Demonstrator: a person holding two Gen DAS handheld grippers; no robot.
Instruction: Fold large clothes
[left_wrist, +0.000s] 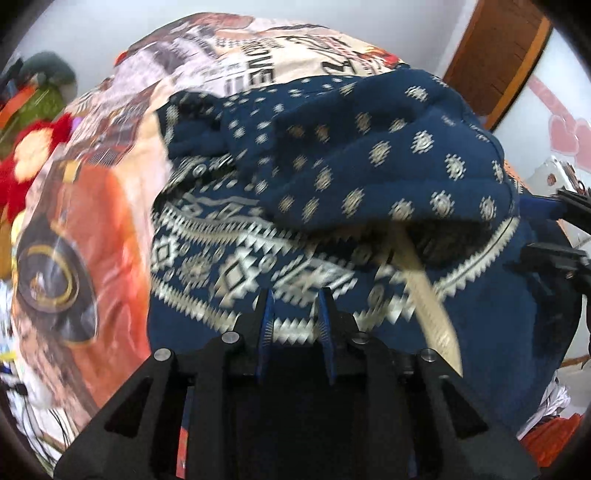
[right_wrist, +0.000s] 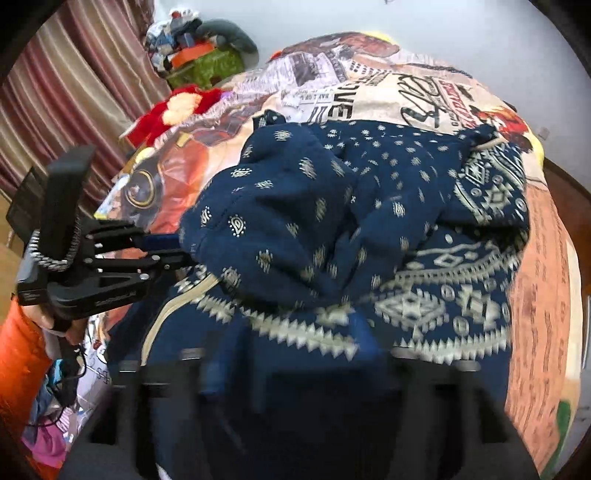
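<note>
A large navy garment (left_wrist: 369, 166) with cream geometric bands lies bunched on a printed bedspread (left_wrist: 81, 206). A cream strap (left_wrist: 424, 295) hangs from its fold. My left gripper (left_wrist: 295, 314) has its blue-padded fingers close together with the patterned hem between them. It also shows in the right wrist view (right_wrist: 173, 254), its tips at the garment's left edge. In the right wrist view the garment (right_wrist: 351, 221) fills the centre. My right gripper (right_wrist: 291, 354) is blurred and dark cloth covers its fingers. Its tips show in the left wrist view (left_wrist: 554, 229) at the garment's right edge.
A red plush toy (right_wrist: 177, 107) and a green pile of things (right_wrist: 207, 62) sit at the far left of the bed. A striped curtain (right_wrist: 74, 92) hangs on the left. A wooden door (left_wrist: 498, 55) stands at the back right. Clothes lie on the floor (right_wrist: 55, 424).
</note>
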